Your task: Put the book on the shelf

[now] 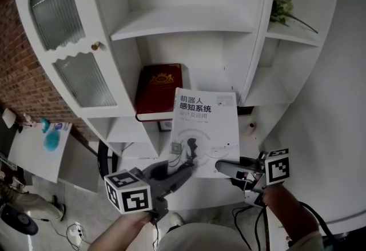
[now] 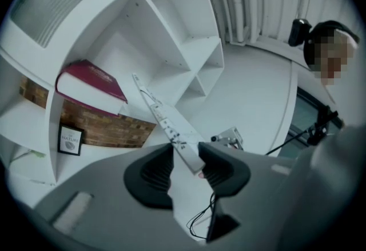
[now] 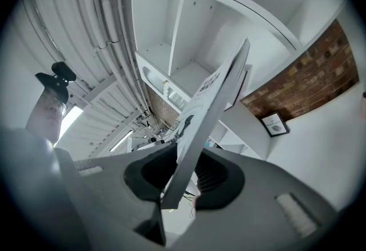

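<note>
White book (image 1: 205, 130): we saw it held in the air in front of the shelf unit (image 1: 183, 22). Its printed cover faced the head camera and it rested on no board. In the head view its top left corner overlapped the near right corner of the red book (image 1: 159, 91).
Left gripper (image 1: 184, 164): its jaws stood partly apart and were clamped on the white book's lower edge, towards the lower left corner. In the left gripper view (image 2: 189, 167) we saw the book edge-on (image 2: 171, 127) between the dark pads.
Right gripper (image 1: 224, 167): its jaws were narrowly apart and pinched the white book near its lower right corner. In the right gripper view (image 3: 186, 178) the book (image 3: 209, 110) rose slantwise from between the pads.
Red book: it lay flat on a middle board, by the left wall of its compartment.
Framed picture (image 2: 71, 139): it stood upright in the compartment below the red book.
Plant (image 1: 281, 8): it sat on an upper board of the right-hand section.
Cabinet door (image 1: 57, 10): it was at the unit's left side, with ribbed glass panes and a brass knob (image 1: 96, 46) at its right edge.
</note>
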Action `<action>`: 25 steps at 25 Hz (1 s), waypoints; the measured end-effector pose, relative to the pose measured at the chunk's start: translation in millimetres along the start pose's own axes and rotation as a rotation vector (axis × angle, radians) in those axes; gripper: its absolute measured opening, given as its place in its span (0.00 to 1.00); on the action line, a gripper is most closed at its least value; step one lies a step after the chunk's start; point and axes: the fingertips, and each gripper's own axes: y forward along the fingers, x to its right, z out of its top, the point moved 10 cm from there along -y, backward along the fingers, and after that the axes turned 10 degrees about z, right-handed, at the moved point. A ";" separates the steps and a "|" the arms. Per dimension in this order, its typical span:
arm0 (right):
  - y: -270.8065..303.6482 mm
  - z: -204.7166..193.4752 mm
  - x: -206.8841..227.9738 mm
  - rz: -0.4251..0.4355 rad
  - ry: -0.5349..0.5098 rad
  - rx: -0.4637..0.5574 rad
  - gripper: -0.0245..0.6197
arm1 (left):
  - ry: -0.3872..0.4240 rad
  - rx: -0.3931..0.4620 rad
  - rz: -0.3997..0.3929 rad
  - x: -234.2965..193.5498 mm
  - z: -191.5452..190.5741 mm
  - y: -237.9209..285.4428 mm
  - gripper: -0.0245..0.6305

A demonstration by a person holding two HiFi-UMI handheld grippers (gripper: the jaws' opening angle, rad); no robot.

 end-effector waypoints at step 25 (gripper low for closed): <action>137.0 139.1 83.3 -0.045 0.071 -0.034 0.20 | -0.173 0.115 0.056 -143.4 126.5 4.0 0.27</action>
